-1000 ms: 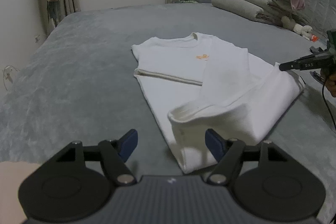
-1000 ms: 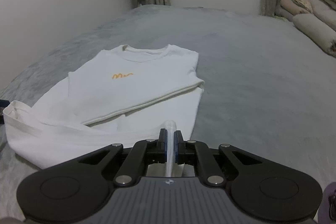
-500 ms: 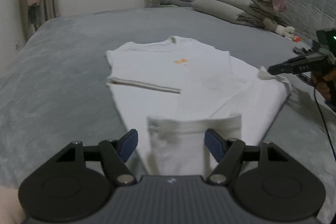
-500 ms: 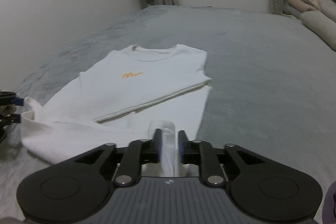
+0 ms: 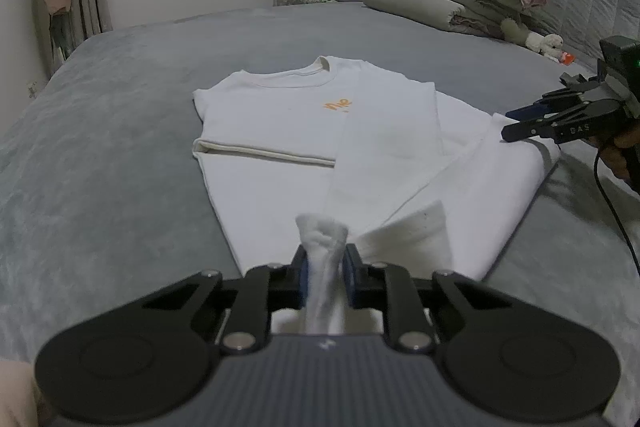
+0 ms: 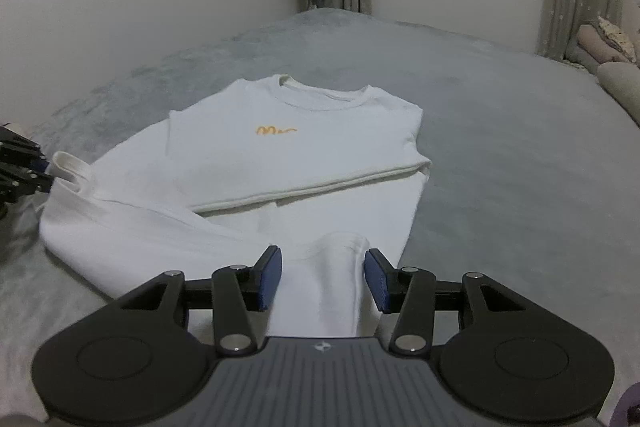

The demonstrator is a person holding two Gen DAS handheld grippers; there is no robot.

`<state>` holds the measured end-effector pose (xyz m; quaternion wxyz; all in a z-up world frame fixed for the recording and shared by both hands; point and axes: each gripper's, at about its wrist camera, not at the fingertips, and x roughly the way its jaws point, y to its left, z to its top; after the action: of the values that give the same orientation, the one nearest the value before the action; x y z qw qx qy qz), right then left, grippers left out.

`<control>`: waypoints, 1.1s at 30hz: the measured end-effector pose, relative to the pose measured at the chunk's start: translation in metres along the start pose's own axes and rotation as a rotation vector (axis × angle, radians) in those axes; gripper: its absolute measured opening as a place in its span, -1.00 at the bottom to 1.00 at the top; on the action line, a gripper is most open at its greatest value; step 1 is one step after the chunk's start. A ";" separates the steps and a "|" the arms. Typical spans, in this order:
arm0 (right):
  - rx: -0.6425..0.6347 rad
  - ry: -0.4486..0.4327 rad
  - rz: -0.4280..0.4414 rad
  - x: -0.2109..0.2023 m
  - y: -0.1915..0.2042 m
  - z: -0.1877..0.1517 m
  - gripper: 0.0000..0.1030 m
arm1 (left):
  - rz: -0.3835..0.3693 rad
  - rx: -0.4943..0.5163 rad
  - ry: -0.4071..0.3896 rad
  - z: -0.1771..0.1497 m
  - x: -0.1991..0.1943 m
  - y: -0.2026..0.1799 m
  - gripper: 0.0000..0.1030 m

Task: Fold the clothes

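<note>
Left wrist view: L gripper (image 5: 325, 269) just closed, pinching shirt (image 5: 304, 131) hem at near edge. R gripper (image 6: 323, 277) just opening, hem loose between jaws. Shirt on bed (image 5: 100, 147), long axis near-to-far, collar far. L nearer.

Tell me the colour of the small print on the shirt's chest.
Orange, on the white shirt; the print shows best in the right wrist view.

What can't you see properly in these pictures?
- The orange print on the white sweatshirt: too small to read in both views.
- The sweatshirt's hem corner: bunched inside the left gripper, hidden by its fingers.
- The person: the frame edge cuts off all but a hand on the right gripper.
- The toy by the bedding: too small.
</note>
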<state>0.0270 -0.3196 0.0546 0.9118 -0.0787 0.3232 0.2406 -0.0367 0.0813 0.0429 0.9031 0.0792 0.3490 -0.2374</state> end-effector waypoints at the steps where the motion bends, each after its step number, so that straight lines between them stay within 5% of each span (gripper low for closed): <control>1: 0.009 0.005 0.006 0.002 -0.001 0.000 -0.35 | 0.001 -0.004 0.003 0.000 0.000 0.000 -0.76; 5: 0.004 0.013 -0.024 0.006 0.001 0.002 -0.89 | 0.020 -0.024 0.005 0.001 -0.002 0.002 -0.85; 10: 0.115 -0.088 -0.020 -0.016 -0.003 0.015 -0.90 | 0.018 -0.087 -0.029 0.002 -0.014 0.013 -0.89; 23: 0.346 -0.055 -0.044 -0.009 -0.037 0.007 -0.90 | 0.064 -0.198 -0.039 0.003 -0.011 0.034 -0.90; 30: 0.333 -0.015 -0.101 0.001 -0.035 0.003 -0.91 | 0.119 -0.244 -0.037 0.004 0.000 0.038 -0.90; 33: 0.282 -0.104 -0.103 -0.010 -0.027 0.006 -0.91 | 0.118 -0.239 -0.132 0.009 -0.012 0.036 -0.90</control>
<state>0.0373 -0.3451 0.0654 0.9404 0.0464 0.3018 0.1497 -0.0215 0.1147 0.0569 0.9395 -0.0243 0.3092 -0.1455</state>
